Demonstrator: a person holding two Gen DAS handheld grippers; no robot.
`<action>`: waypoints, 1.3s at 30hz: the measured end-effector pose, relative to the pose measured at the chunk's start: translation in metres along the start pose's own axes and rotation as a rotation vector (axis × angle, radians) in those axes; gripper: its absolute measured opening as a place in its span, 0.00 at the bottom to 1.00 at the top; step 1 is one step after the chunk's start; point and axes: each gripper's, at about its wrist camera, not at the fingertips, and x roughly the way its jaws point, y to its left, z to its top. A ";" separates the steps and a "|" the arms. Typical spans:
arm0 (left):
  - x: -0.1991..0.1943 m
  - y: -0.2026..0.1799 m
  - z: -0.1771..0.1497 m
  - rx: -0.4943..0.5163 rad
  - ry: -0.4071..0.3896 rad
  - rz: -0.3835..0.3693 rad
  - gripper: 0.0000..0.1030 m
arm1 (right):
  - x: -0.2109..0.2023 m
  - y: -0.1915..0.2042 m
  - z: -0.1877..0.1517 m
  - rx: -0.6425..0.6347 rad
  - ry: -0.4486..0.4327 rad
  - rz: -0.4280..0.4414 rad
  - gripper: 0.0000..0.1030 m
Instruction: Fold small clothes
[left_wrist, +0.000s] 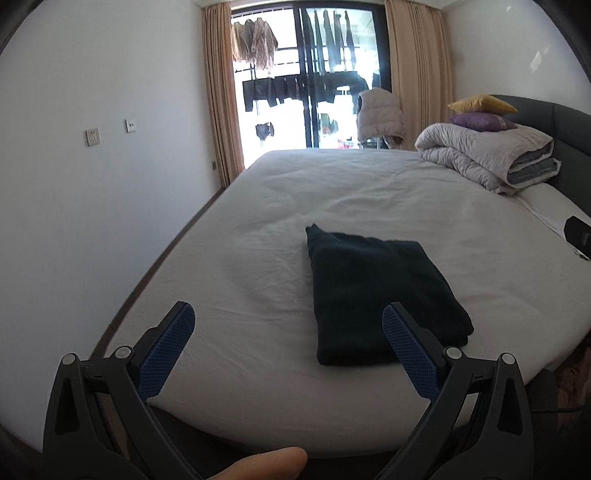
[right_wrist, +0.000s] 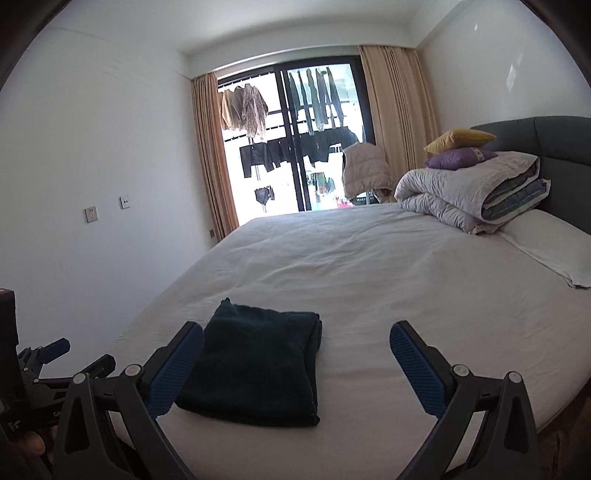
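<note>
Blue-padded fingers framed both views, and nothing sat between them. Left gripper (left_wrist: 288, 317) stood spread wide, jaws released and empty, hanging over the near edge of the bed (left_wrist: 369, 184) — a fingertip (left_wrist: 266, 463) of the person's hand showed at the bottom of that view. Right gripper (right_wrist: 295, 336) was just as wide apart, also holding nothing, and off at its left edge the left gripper (right_wrist: 55, 349) poked into view.

And the garment? It lay folded — a dark green, fuzzy piece of clothing (left_wrist: 380, 291) set down flat on the white sheet, near the foot end of the bed, in a neat rectangle with stacked layers showing along one side. Neither claw touched it; from the right wrist the bundle (right_wrist: 255, 369) lay partly behind the left-hand finger.

Farther back, a rolled grey duvet (right_wrist: 469, 192) rested against the grey headboard (right_wrist: 561, 147), topped by a purple cushion (right_wrist: 458, 158) and a yellow cushion (right_wrist: 460, 138). Laundry (right_wrist: 243, 107) hung beyond the glass door.
</note>
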 end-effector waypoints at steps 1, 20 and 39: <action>0.010 -0.001 -0.007 -0.007 0.041 -0.010 1.00 | 0.004 -0.001 -0.007 0.006 0.025 -0.007 1.00; 0.088 -0.004 -0.047 -0.013 0.239 -0.028 1.00 | 0.048 0.005 -0.059 -0.003 0.279 -0.024 1.00; 0.094 -0.005 -0.049 -0.024 0.253 -0.024 1.00 | 0.051 0.009 -0.063 -0.009 0.307 -0.017 1.00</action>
